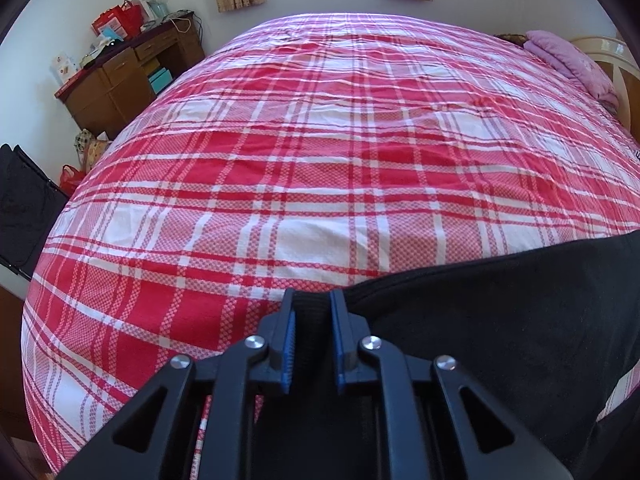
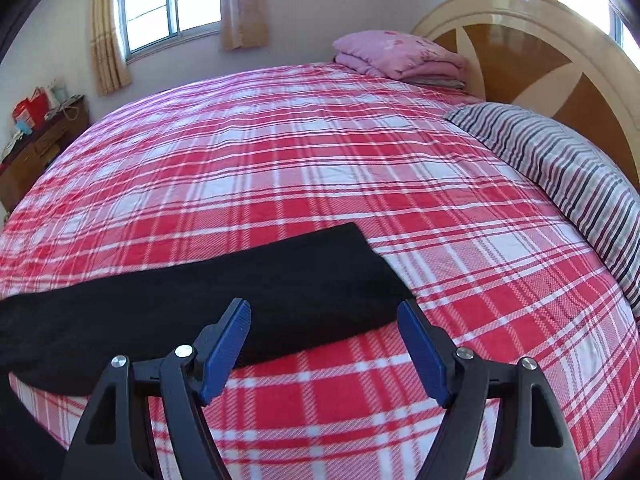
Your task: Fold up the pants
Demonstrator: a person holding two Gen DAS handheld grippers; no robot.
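Pants [image 2: 208,280]: black, flat across the bed's [image 1: 320,160] near edge; lower part cut off by both frames.
Left gripper [image 1: 313,316]: narrow, pads pinching a dark band of the pants; fabric below the fingers hidden.
Right gripper [image 2: 324,312]: wide, over the pants' end; nothing pinched.
Pillow [image 2: 560,168]: striped, partly cut off at right.

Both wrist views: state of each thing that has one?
Left claw: shut on pants edge.
Right claw: open, holding nothing, over pants end.
Black pants: flat on bed, not yet folded.
Plaid bedspread: spread, slightly wrinkled.
Pink blanket: folded, stacked by headboard.
Curtains: drawn aside.
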